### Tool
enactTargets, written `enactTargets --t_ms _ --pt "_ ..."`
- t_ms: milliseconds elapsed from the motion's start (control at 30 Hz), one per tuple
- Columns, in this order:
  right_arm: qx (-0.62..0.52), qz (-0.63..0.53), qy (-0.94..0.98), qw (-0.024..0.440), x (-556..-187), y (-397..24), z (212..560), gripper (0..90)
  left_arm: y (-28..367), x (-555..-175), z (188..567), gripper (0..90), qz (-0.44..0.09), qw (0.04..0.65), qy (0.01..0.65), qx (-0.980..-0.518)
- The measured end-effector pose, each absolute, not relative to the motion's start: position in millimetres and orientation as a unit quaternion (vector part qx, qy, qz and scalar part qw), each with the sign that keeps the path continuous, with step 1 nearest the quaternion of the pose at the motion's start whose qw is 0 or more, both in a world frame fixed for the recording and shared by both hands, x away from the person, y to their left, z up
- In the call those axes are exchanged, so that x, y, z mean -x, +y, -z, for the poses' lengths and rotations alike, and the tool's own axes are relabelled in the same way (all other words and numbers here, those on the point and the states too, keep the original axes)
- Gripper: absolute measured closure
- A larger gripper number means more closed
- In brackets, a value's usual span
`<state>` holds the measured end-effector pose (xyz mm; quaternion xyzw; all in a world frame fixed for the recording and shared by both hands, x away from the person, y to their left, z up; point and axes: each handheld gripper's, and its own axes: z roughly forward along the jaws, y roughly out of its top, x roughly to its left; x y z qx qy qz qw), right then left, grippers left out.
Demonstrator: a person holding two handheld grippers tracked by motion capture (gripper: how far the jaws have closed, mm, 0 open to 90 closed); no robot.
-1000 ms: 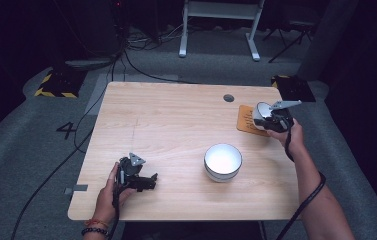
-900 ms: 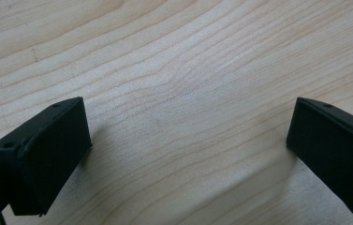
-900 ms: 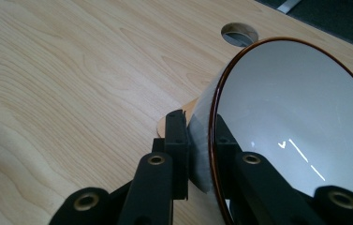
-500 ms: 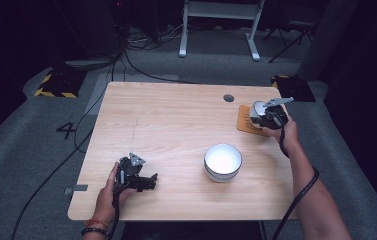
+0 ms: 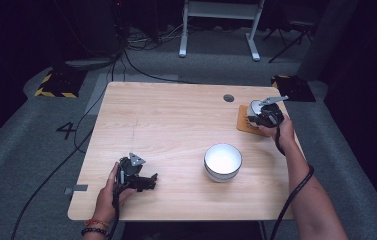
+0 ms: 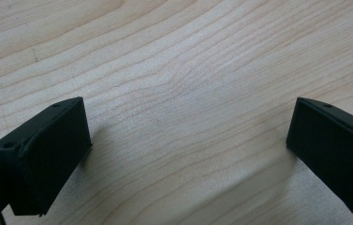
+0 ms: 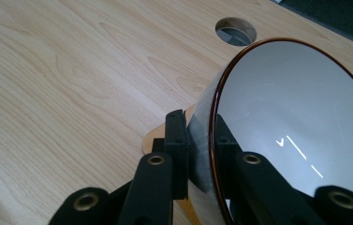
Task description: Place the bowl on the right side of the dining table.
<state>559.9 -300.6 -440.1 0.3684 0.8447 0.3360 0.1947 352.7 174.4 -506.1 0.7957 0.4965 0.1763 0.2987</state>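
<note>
The right gripper point(image 7: 201, 154) is clamped on a cup's point(image 7: 300, 126) rim above the orange mat point(image 5: 246, 123) at the table's point(image 5: 176, 120) far right edge. The left gripper point(image 6: 188, 154), jaws apart, rests near the near left edge, with open wood between it and the bowl point(image 5: 222, 161).

The right hand-held gripper point(image 5: 256, 112) carried its bowl point(image 7: 296, 126) slightly leftward.

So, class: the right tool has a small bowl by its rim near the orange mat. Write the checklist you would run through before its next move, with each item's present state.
1. Right tool shut on the small grey brown-rimmed bowl, one jaw inside the wall, one outside: ok.
2. Bowl level: not ok, it is tilted.
3. Bowl clear of the orange square mat: cannot tell.
4. Large white bowl stands apart, upright, mid-table: ok.
5. Left tool open, nothing between its jaws: ok.
6. Wooden table bare between the bowls: ok.
</note>
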Motion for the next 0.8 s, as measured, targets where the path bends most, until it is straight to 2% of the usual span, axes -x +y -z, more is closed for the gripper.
enactTargets --t_ms 800 --pt "-0.369 -0.33 0.847 0.19 -561.4 -299.8 446.0 80.8 174.3 -352.9 506.2 0.0 -0.175 0.3 0.496 -0.796"
